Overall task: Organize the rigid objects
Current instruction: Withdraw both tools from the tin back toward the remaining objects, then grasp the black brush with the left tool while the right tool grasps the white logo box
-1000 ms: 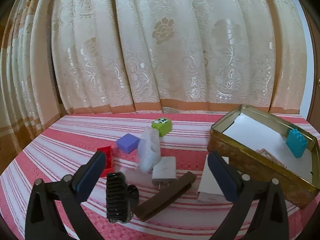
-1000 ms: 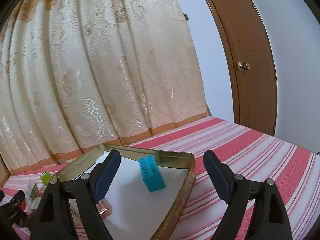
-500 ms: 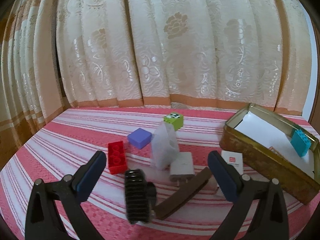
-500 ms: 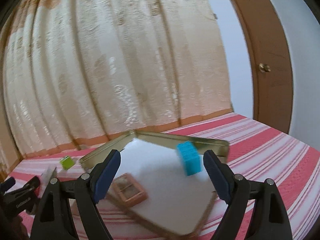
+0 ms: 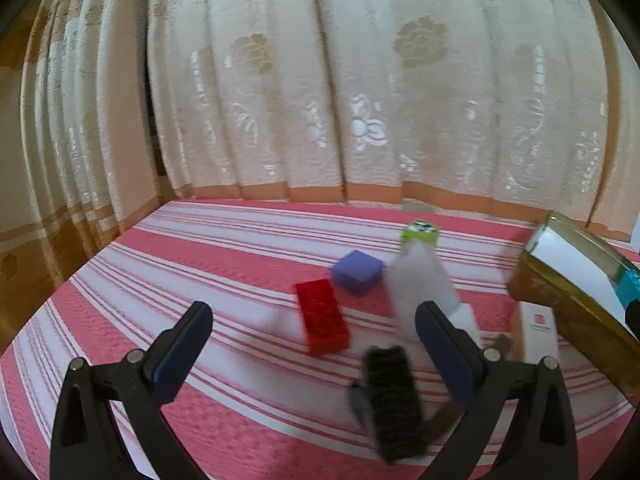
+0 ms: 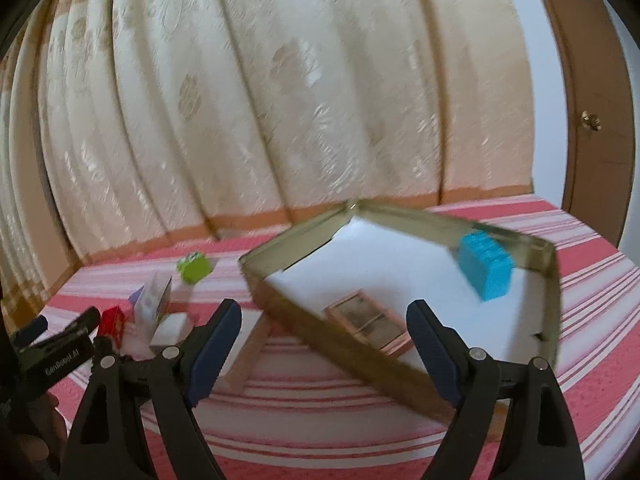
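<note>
We hold both grippers above the striped cloth with nothing between their pads; the left gripper stands with jaws wide, and the right gripper is spread just as wide, both empty, which suits a reach for the next piece rather than a carry.

The loose things lie in a cluster left of the gold tin; we judge they were scattered there so each can be lifted singly into the tin. Nearest the left gripper sits a black ribbed piece, blurred, perhaps a gear or knob; just beyond it lies the red brick, then the purple block, with the green cube farthest, near the curtain. A white packet stands upright between them, and a white box rests beside the tin's near wall.

Inside the tin, lined white, a blue brick stands at the far right and a flat pinkish case lies near the front wall; so the sorting seems begun, with most pieces outside.
</note>
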A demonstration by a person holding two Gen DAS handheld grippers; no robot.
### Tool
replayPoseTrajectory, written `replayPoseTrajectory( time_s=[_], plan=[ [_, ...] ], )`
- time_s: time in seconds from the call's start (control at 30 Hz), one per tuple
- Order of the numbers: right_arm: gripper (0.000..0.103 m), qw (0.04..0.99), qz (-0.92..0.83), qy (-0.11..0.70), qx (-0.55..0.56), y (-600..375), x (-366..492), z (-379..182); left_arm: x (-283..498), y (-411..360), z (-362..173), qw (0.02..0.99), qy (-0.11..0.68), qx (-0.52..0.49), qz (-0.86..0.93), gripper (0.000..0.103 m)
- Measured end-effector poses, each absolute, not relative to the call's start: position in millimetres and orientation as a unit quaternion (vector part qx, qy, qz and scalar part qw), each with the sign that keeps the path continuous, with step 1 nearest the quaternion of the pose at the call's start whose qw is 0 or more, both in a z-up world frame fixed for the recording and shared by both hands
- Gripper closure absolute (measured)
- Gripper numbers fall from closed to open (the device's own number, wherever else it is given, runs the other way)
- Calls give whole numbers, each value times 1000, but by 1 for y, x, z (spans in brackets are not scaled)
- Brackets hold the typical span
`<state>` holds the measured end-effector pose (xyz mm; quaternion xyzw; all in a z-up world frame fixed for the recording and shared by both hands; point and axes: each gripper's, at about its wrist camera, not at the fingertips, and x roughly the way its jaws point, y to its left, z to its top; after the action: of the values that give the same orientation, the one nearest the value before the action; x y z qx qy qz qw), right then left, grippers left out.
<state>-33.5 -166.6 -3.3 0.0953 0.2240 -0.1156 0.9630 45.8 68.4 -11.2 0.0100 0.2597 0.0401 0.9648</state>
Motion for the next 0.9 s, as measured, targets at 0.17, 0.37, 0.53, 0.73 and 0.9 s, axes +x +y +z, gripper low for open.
replayPoseTrajectory(
  time_s=[0.17, 0.37, 0.53, 0.73, 0.9],
  plan=[
    [34, 958, -85, 264, 73, -143, -14, -11, 49, 88, -10, 964, 261, 0, 47, 0],
    [42, 945, -62, 311, 77, -127, 12, -23, 49, 92, -10, 963, 268, -10, 35, 0],
    [42, 935, -51, 343, 80, -117, 31, -32, 48, 73, -12, 961, 278, 10, -12, 1],
    [42, 925, -69, 366, 81, -114, 42, -39, 51, 48, -22, 948, 308, 67, -35, 1],
    [42, 925, -79, 365, 65, -108, 45, -37, 63, 57, -32, 934, 355, 43, -26, 2]
  ],
)
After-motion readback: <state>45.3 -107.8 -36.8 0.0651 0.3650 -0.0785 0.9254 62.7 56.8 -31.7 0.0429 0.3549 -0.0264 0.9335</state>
